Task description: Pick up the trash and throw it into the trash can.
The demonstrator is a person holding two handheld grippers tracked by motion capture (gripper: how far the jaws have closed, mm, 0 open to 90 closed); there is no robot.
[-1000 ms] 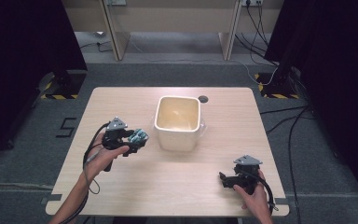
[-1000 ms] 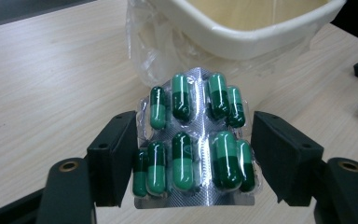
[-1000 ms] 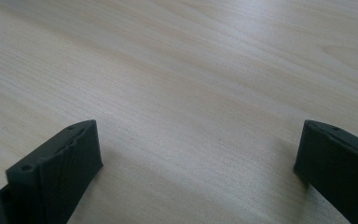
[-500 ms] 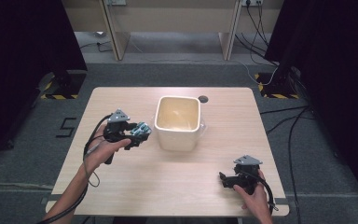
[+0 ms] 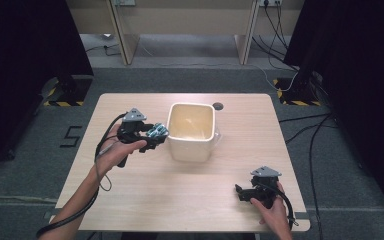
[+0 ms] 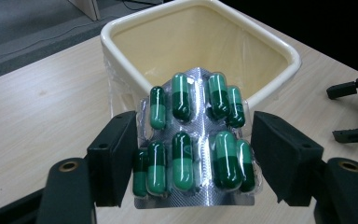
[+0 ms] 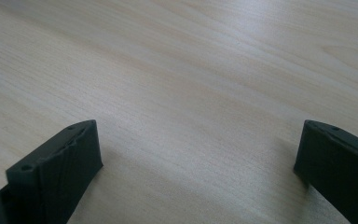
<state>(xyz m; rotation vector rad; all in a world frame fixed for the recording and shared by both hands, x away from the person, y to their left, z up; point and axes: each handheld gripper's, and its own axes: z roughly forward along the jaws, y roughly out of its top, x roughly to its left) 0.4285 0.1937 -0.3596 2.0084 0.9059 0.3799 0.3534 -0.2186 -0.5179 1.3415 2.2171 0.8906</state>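
Green capsule blister pack [image 6: 193, 140] beside bin rim [image 6: 121, 25]

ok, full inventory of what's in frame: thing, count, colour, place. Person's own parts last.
blister pack: 1, silver foil with green capsules, clamped between the left gripper's jaws just beside the bin's rim
bin: 1, cream, square, open top, nothing visible inside, middle of the table
table: 1, light wood, centre of the room
round disc: 1, dark, on the table behind the bin
floor: grey carpet, with black cables and yellow-black striped markings at the sides
left gripper: 1, black, shut on the blister pack, held above the table left of the bin
right gripper: 1, black, jaws open with nothing between them, low at the table's near right corner
forearms and hands: 2, entering from the bottom edge
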